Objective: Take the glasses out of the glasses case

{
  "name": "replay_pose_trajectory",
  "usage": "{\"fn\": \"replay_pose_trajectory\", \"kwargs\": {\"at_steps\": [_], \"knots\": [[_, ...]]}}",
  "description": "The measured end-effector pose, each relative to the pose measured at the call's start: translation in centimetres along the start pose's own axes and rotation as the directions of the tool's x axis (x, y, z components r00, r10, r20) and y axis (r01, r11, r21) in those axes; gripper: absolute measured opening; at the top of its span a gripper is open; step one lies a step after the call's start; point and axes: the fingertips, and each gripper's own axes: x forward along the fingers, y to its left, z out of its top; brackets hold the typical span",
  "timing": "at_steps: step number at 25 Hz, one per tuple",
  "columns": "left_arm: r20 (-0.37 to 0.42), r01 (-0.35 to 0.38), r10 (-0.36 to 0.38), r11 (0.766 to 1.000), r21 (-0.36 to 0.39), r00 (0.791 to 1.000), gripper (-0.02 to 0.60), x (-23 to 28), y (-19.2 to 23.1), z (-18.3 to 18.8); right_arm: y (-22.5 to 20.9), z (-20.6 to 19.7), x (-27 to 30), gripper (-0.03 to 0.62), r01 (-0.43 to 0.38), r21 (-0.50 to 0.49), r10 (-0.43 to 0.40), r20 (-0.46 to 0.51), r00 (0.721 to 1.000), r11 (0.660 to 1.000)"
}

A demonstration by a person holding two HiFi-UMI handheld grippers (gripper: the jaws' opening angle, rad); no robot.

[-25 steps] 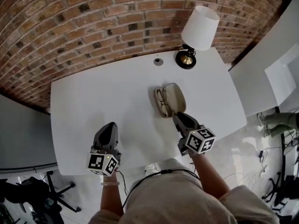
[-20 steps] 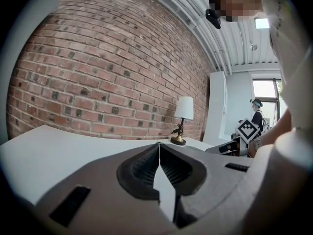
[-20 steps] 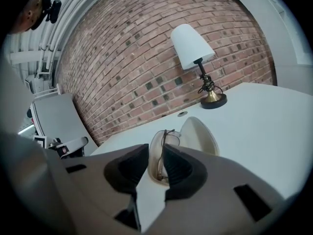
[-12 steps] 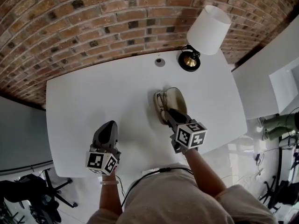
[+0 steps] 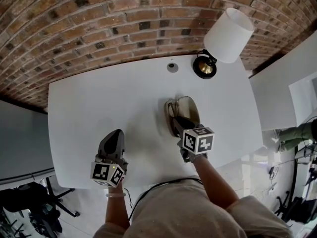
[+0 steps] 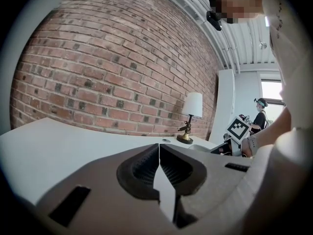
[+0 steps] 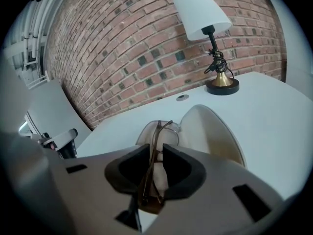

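**Right jaws astride the glasses, no grip yet**

Head view: The open case (image 5: pixel 192 108) lay on the table (image 5: pixel 99 103), about 3 o'clock of its centre. The glasses (image 5: pixel 171 111) sat folded in the case's 9 o'clock half. The right gripper (image 5: pixel 178 123) reached in from 5 o'clock. The left gripper (image 5: pixel 115 133) hung by the table's 7 o'clock edge, well apart from the case. A lamp (image 5: pixel 218 38) stood at 1 o'clock.

Left gripper view: Jaws were pressed together with nothing between them.

Right gripper view: Jaws had just been closing and stood either side of the folded frame. A sliver of gap showed, so they were not clamped.

Judgement: The thin wire frame is probably light, springy and easily bent, and the lenses would scratch. Best to pinch the stacked temples and rim, not the glass, squeeze gently and lift straight up. The light case may come along with the glasses.
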Motion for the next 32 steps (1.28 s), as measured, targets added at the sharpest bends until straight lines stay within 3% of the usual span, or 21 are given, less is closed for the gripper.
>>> {"fn": "replay_pose_trajectory", "kwargs": {"at_steps": [12, 32], "knots": [[0.0, -0.043, 0.043, 0.999, -0.029, 0.999, 0.008, -0.4, 1.0, -0.4, 0.0, -0.4, 1.4, 0.044, 0.007, -0.006, -0.008, -0.066, 0.998, 1.0], [0.029, -0.061, 0.062, 0.998, -0.032, 0.998, 0.008, -2.4, 1.1, 0.3, -0.5, 1.2, -0.6, 0.02, 0.018, 0.031, -0.019, 0.035, 0.999, 0.999]]}}
